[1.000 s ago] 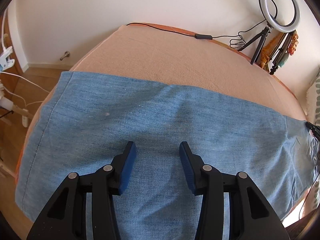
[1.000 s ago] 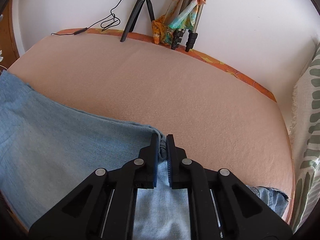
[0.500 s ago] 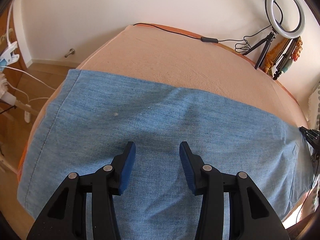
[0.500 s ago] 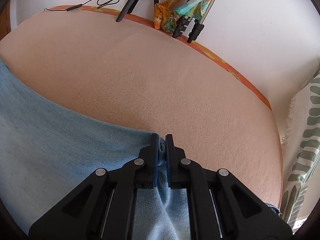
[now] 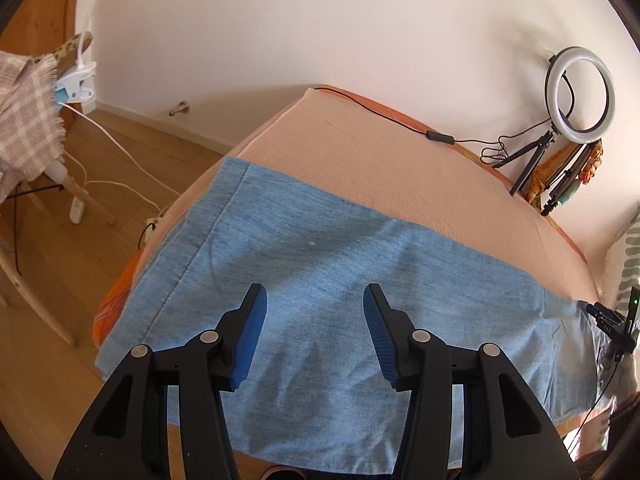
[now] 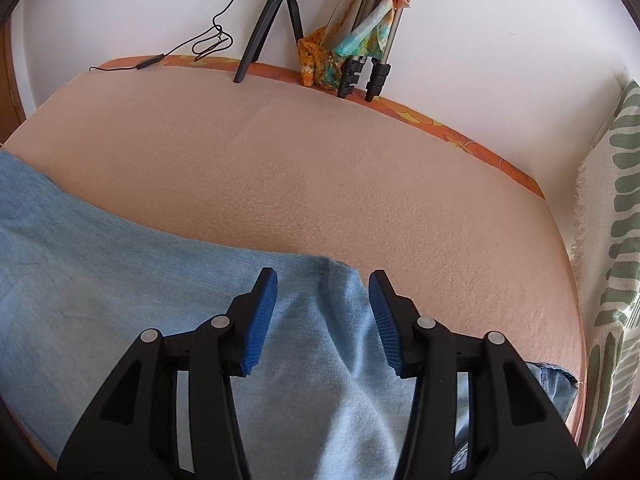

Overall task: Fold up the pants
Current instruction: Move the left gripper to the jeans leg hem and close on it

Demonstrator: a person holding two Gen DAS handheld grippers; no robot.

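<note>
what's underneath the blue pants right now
The blue pants lie on a peach blanket over an orange patterned cover. What lies beneath the denim itself is covered.

My pants [image 5: 340, 300] are light blue denim with darker blue stitching along the hem; the fold under my right gripper [image 6: 323, 280] shows a paler blue inner face. Both my grippers have black frames and ribbed blue pads [image 5: 246, 344]. The bed [image 6: 320, 168] carries a plain peach blanket; its far edge exposes an orange floral sheet [image 6: 460, 136]. At the far edge: a black tripod [image 6: 280, 20], a white ring light [image 5: 580, 94] with a black rim, and an orange-and-turquoise patterned cloth [image 6: 360, 32]. The wall is white. The floor [image 5: 80, 240] is light brown wood. At the right edge lies a white textile with green stripes [image 6: 616, 240].
</note>
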